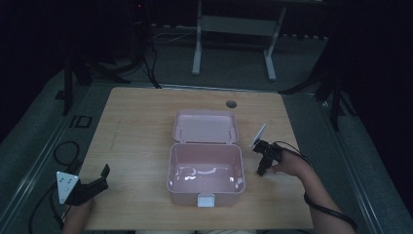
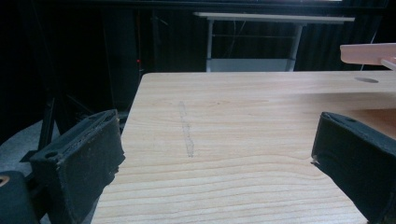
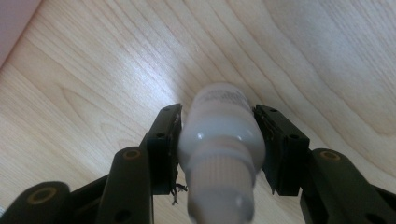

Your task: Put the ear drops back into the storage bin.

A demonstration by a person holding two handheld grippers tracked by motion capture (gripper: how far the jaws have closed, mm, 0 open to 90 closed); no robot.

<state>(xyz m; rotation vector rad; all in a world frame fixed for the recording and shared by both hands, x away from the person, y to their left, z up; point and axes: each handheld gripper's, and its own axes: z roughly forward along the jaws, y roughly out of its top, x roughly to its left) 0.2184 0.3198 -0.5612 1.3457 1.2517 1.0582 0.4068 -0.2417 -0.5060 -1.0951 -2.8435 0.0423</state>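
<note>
A small white bottle [image 3: 220, 135] with a ribbed cap sits between the jaws of my right gripper [image 3: 218, 113], which is shut on its body; the cap points toward the camera and the base toward the wooden table [image 3: 93, 70]. In the high view the right gripper [image 1: 262, 168] points down at the table just right of an open pink box [image 1: 170, 168], whose lid [image 1: 205, 126] lies folded back. My left gripper [image 1: 100, 179] rests near the front left corner, open. Its jaws stand wide apart over bare wood in the left gripper view [image 2: 217, 154].
The pink box has a white latch [image 1: 205, 200] at its front and looks hollow inside. A round cable hole [image 1: 231, 104] sits near the table's far edge. Cables trail off the table's left side [image 1: 63, 151]. The box lid's edge [image 2: 369, 52] shows at the upper right.
</note>
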